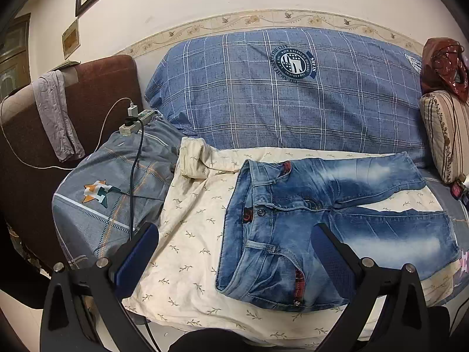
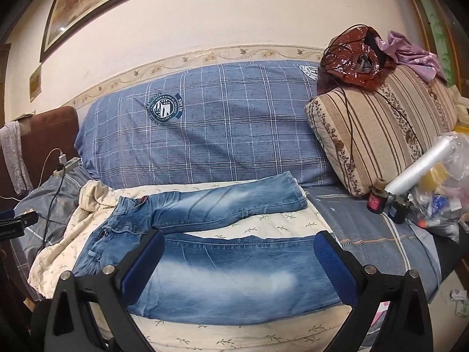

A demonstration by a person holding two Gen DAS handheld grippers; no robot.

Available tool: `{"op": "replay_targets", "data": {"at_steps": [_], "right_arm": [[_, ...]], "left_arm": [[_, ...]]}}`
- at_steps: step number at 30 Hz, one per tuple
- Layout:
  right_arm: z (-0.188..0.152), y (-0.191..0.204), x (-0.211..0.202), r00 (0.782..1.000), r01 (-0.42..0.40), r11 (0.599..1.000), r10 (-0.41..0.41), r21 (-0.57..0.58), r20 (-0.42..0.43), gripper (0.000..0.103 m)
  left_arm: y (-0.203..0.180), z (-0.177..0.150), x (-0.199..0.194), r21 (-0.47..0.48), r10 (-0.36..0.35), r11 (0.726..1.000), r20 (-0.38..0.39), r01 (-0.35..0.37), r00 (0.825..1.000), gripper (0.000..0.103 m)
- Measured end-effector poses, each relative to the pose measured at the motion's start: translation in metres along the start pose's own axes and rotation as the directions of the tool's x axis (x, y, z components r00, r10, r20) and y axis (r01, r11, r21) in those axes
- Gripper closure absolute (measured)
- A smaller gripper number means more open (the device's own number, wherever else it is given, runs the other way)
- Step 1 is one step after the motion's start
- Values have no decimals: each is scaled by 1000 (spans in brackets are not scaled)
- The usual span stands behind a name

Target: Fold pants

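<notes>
Right now the jeans [image 1: 322,223] lie flat on my cream leaf-print sheet [image 1: 187,252] — waistband to the left, both legs running right, spread in a narrow V. My left gripper [image 1: 234,252] hovers over the waistband, jaws wide apart, holding nothing. My right gripper [image 2: 239,256] hangs above the nearer leg — also spread, empty. Behind sits the blue plaid pillow [image 1: 281,99].
</notes>
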State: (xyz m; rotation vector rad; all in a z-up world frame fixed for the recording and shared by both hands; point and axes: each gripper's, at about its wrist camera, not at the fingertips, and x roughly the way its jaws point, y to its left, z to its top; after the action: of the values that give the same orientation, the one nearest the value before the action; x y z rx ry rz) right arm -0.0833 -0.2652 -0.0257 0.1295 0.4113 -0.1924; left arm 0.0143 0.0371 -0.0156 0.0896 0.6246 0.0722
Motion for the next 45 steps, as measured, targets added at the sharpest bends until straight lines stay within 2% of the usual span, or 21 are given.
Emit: {"op": "replay_targets", "data": {"at_steps": [13, 18, 24, 39, 42, 45], "right_arm": [[-5, -2, 6, 1000, 11, 1000, -11, 2, -8, 0], [-8, -9, 11, 999, 28, 1000, -28, 12, -22, 0], [-19, -29, 26, 993, 94, 995, -92, 23, -74, 0], [-41, -87, 57, 970, 195, 977, -179, 91, -162, 0], [-45, -97, 70, 966, 200, 974, -179, 102, -188, 0], [-51, -113, 86, 959, 202, 970, -169, 135, -227, 0]], "left_arm": [[-2, -1, 8, 4, 4, 1000, -20, -4, 1000, 0], [0, -6, 20, 0, 2, 1000, -56, -2, 998, 0], [4, -18, 44, -10, 33, 999, -125, -35, 992, 0], [-2, -25, 76, 16, 69, 998, -176, -67, 982, 0], [1, -30, 89, 10, 70, 998, -208, -70, 976, 0], [13, -39, 108, -27, 66, 997, -266, -76, 962, 0]]}}
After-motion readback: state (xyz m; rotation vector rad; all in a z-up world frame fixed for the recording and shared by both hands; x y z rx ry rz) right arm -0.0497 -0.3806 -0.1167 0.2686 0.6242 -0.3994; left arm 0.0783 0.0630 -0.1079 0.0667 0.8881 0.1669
